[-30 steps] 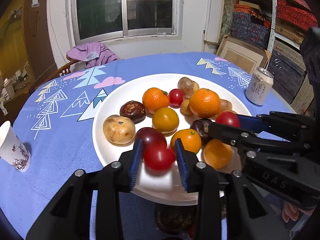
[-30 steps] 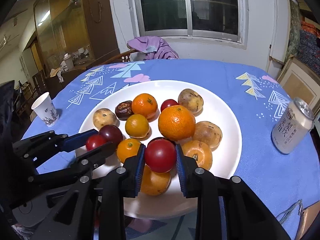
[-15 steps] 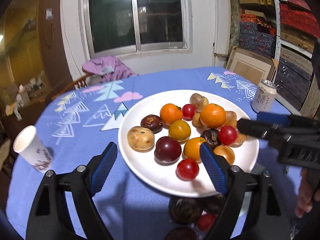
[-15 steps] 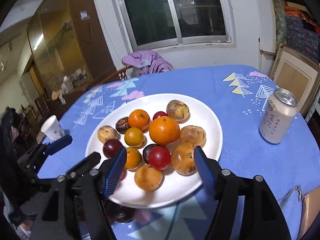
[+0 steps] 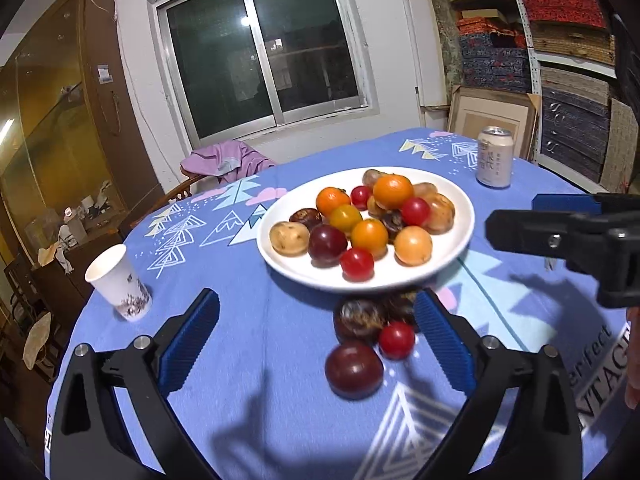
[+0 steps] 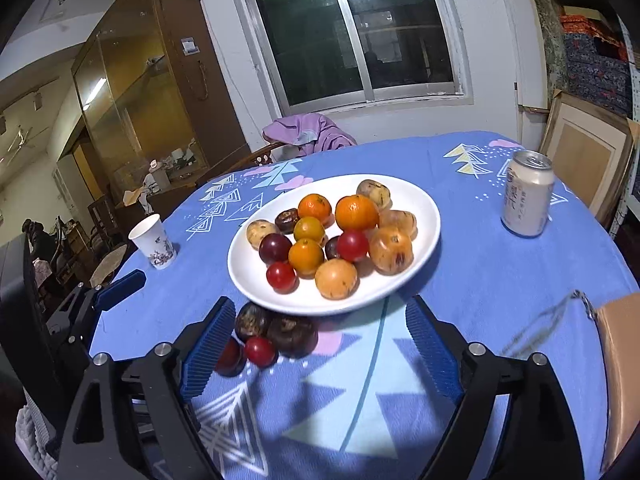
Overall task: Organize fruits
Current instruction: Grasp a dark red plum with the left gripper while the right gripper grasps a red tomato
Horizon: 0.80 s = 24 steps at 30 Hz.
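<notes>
A white plate (image 5: 280,268) (image 6: 244,276) on the blue tablecloth holds several oranges, plums, brown fruits and red tomatoes (image 5: 357,264) (image 6: 352,245). On the cloth just in front of the plate lie a brown fruit (image 5: 358,320) (image 6: 292,336), a small red tomato (image 5: 396,340) (image 6: 260,350) and a dark plum (image 5: 354,368) (image 6: 230,356). My left gripper (image 5: 317,298) hangs back from the plate, its jaws opening wide and pressing on nothing; the loose fruits lie below it. My right gripper (image 6: 320,304) is likewise pulled back, jaws opening, with nothing held.
A paper cup (image 5: 120,284) (image 6: 154,246) stands at the table's left edge and a drink can (image 5: 495,158) (image 6: 526,200) at the back right. A chair with a purple cloth (image 6: 308,132) is behind the table. A tan pouch (image 6: 620,360) lies near right.
Both grippers have let go of their red tomatoes, which now rest on the plate. Both jaws have opened wide, and both grippers have drawn back from the plate.
</notes>
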Motion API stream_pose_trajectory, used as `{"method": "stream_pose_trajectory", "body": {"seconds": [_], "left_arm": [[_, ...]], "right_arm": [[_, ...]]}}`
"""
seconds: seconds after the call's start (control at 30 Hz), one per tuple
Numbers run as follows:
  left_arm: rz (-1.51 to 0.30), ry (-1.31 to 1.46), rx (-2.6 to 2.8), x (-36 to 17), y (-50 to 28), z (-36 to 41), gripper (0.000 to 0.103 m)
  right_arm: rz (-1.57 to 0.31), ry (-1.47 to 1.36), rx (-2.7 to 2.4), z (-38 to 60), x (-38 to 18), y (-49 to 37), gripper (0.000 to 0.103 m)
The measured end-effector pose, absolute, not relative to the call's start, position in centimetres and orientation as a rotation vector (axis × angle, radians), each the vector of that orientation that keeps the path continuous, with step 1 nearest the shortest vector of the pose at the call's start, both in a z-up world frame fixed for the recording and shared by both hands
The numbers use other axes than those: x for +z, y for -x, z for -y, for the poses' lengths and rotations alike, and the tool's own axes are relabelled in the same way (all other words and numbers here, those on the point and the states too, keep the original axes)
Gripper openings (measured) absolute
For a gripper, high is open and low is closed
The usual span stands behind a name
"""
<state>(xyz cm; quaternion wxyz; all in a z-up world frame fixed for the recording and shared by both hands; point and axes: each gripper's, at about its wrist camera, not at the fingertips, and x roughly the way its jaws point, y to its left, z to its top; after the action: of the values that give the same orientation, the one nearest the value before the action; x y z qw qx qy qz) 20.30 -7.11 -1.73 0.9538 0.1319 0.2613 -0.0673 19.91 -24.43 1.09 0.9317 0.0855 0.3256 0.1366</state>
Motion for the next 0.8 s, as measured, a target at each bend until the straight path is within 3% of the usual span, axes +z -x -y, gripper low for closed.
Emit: {"method": "stream_pose_trajectory", "body": {"seconds": [0.1, 0.33, 0.8], "left_arm": [[-0.553, -0.239, -0.13, -1.9, -19.2, 5.7, 0.099], [-0.723, -0.037, -0.153, -3.4, -20.6, 0.2, 0.099], [-0.782, -0.205, -0.232, -5.7, -22.3, 5.5, 0.099]], "right_arm": [[-0.666, -0.214, 0.262, 25.2, 0.8, -18.8, 0.097], [-0.739, -0.337, 0.22, 27.5, -0.6, -19.1, 0.098], [-0.831, -0.502, 0.209, 29.1, -2.6, -20.1, 0.098]]}}
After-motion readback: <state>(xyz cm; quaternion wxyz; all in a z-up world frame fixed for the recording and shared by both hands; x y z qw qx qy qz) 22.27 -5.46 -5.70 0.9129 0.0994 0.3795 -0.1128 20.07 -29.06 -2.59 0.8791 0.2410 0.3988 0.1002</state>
